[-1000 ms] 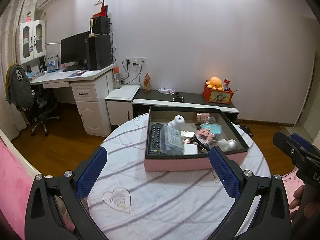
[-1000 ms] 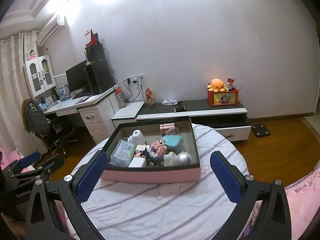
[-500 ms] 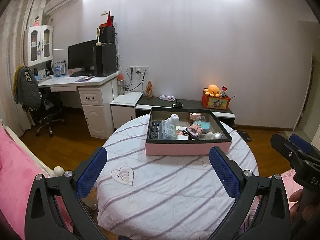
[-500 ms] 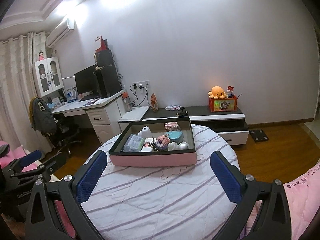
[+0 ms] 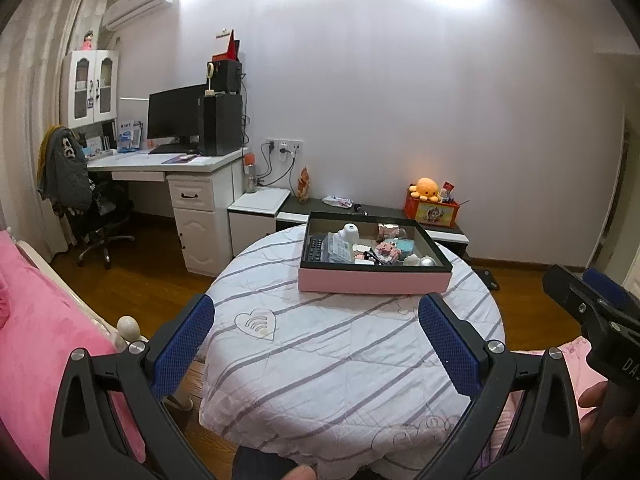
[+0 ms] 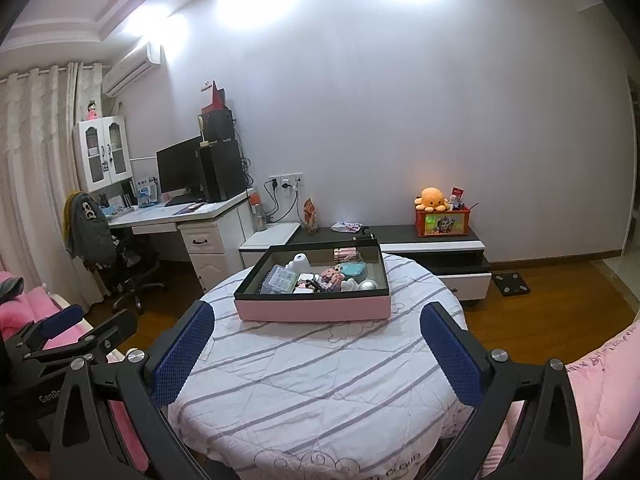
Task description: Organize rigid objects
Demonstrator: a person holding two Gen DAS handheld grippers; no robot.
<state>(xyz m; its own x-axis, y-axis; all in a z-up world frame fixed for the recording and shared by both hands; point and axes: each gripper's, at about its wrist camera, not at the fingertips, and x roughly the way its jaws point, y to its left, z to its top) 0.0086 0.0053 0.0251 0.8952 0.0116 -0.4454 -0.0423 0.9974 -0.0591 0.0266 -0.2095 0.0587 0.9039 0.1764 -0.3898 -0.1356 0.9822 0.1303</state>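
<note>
Both tongs are spread wide with nothing in them: the left tongs (image 5: 316, 344) and the right tongs (image 6: 318, 350) hang over the near side of the round desk (image 5: 320, 360), well short of the box (image 5: 376, 280). That pink box sits on the far half of the desk, and all the rigid bits are piled inside it: a remote (image 5: 314, 249) along the box's left wall, a clear case (image 5: 339, 252) just beside it, a white dome thing (image 5: 349, 234) behind that, a teal case (image 5: 403, 245), a pink toy (image 5: 387, 250), and a silver ball (image 5: 429, 261) by the box's right front corner.

What could go wrong, as we see it: the stuff is packed tight, so reaching for one piece could easily shove or drag its neighbour along. The ball looks likely to roll or squirt out of a pinch. The box walls are tall, so coming in low from the front would knock the near wall and probably slide the whole box on the quilted cloth (image 6: 320, 380). That cloth hangs loose over the desk rim and could bunch up under a push.

Room-wise we're fine in front of the box: lots of bare cloth for laying things out. Left and right of the box the round rim curves in close, so anything set there sits near a drop to the floor. Behind the box there's barely any surface.
</note>
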